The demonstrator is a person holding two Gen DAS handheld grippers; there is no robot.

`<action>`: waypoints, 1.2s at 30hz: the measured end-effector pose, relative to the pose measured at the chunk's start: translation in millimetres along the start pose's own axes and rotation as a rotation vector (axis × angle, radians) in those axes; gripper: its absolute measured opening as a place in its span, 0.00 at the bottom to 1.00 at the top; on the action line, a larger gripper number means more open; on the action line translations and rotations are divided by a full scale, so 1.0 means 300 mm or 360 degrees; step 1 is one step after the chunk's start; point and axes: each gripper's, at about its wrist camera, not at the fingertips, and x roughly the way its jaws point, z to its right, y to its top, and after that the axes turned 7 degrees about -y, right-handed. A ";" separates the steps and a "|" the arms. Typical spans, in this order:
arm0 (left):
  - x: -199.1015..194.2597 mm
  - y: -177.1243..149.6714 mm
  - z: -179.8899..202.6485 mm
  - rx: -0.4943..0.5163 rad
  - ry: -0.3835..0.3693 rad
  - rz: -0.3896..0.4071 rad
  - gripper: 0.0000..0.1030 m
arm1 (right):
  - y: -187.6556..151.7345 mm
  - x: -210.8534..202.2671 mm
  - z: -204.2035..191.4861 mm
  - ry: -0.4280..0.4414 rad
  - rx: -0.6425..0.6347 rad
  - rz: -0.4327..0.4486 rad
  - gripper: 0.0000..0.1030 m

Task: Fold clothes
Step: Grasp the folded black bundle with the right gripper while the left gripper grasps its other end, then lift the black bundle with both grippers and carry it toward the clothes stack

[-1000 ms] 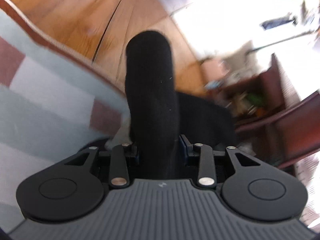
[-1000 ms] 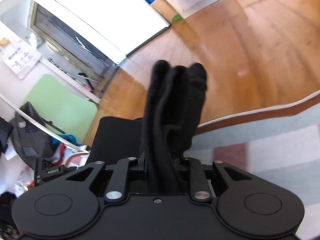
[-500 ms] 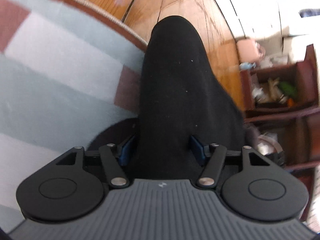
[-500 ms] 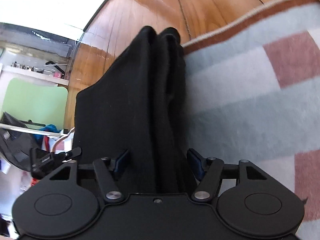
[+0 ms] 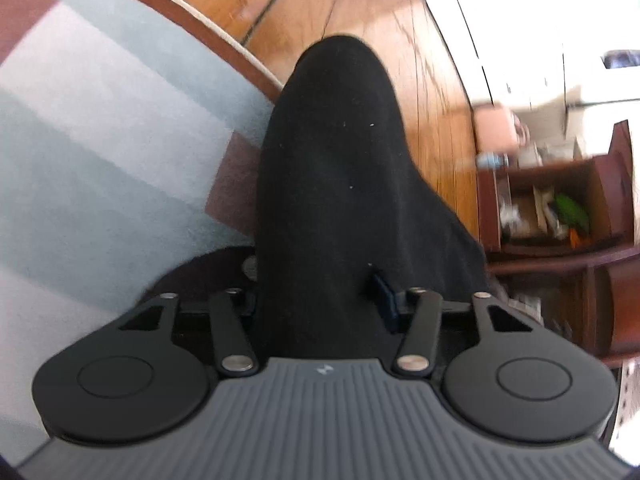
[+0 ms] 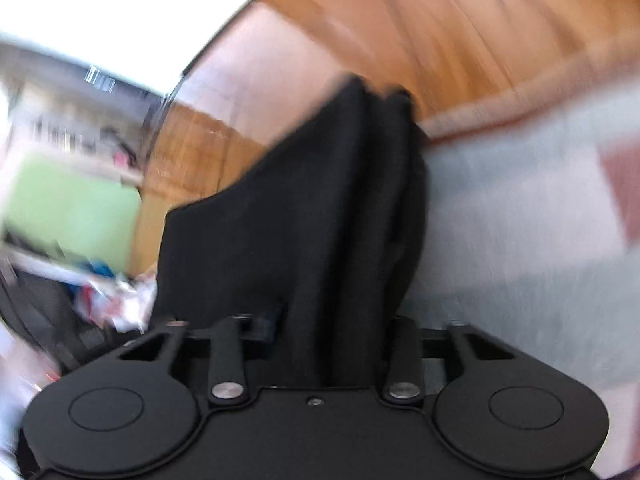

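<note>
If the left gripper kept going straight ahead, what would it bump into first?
The black garment that the left gripper already clamps fills its path; beyond it probably the wooden floor, though depth is unclear.

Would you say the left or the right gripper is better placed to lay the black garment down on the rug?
Left, probably: its black garment already hangs over the rug in a steady view; the right view is motion-blurred.
</note>
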 end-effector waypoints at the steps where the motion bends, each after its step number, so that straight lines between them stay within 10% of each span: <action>1: -0.008 -0.016 0.013 0.0017 0.0005 0.0022 0.37 | -0.020 -0.032 -0.048 -0.0044 -0.0086 0.0057 0.26; 7: -0.069 -0.122 0.122 0.0154 -0.0097 0.0011 0.32 | -0.194 -0.254 -0.238 -0.0243 -0.0432 0.0361 0.24; 22: -0.089 -0.461 0.473 0.0598 0.0087 -0.0170 0.29 | -0.391 -0.608 -0.204 -0.0292 -0.0266 0.0403 0.23; 36: -0.138 -0.674 1.161 0.1095 -0.0167 -0.0140 0.29 | -0.378 -1.331 -0.273 -0.0387 -0.0398 0.0742 0.23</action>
